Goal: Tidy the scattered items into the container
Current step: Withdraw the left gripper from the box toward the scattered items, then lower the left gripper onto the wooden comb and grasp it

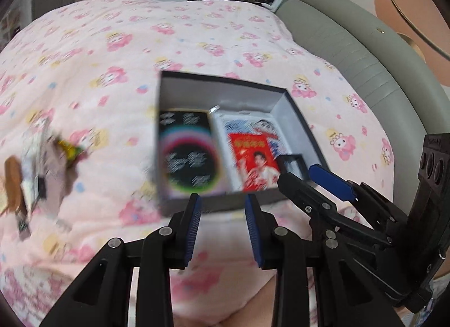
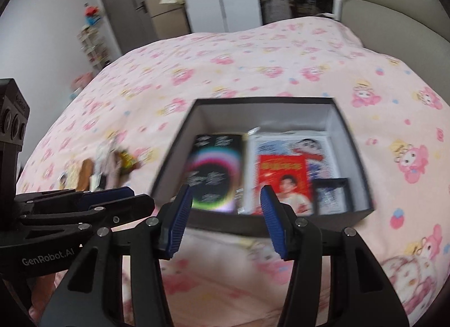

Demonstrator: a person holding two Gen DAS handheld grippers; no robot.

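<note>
Left wrist view
Left hand-held gripper (image 1: 222,200): jaws stood partly open with nothing between them, near the front wall of the box.
Right hand-held gripper (image 1: 315,176): entered from the right, its tips over the box's near right corner; no item seen in its grip.
Box (image 1: 295,110): dark outside, pale inside, open-topped, resting on the pink bedspread (image 1: 112,59); it served as the container.
Black booklet (image 1: 189,155): lay flat in the left half of the box, already tidied.
Red card (image 1: 254,165): lay flat on a white printed sheet in the right half.
Scattered pile (image 1: 42,163): small items, too blurred to name, left on the bedspread well apart from the box, to its left; judged the remaining work.

Right wrist view
Right hand-held gripper (image 2: 226,201): jaws wider than the left pair, nothing between them, hovering before the box (image 2: 348,130).
Left hand-held gripper (image 2: 132,196): seen side-on at the left, empty.
Small dark frame (image 2: 332,194): sat in the near right corner beside the red card (image 2: 284,180).
Black booklet (image 2: 213,175): flat on the box floor.
Scattered pile (image 2: 104,166): lay left of the box, outside it.
Judgement: both empty grippers probably stood free for another pick-up.
</note>
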